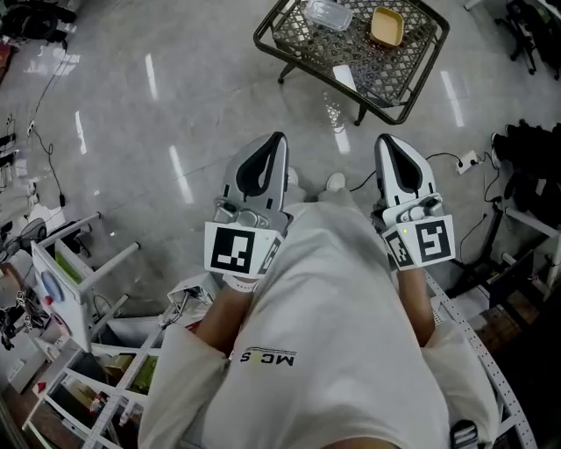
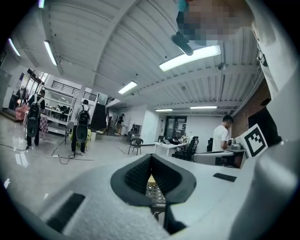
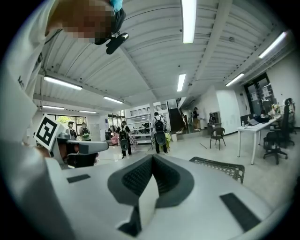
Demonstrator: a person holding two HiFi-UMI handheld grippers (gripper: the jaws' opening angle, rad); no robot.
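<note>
Both the left tongs (image 1: 278, 138) and the right tongs (image 1: 384, 142) are pressed together on nothing, idle at the person's waist, because the mesh surface (image 1: 351, 54) bearing the yellow dish (image 1: 387, 26) stands well apart.

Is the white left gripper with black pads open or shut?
Shut. On the white left gripper the jaw tips meet, nothing between them.

The light grey plastic left gripper (image 1: 277, 140) has black ribbed pads, and the light grey plastic right gripper (image 1: 386, 140) shows the same colours. Each one carries a white marker cube (image 1: 238, 249) printed with black squares. The dark metal mesh table (image 1: 351, 51) has a lattice pattern. The square bowl (image 1: 387, 26) is yellow-tan. The glossy stone floor (image 1: 175, 105) is pale grey.
</note>
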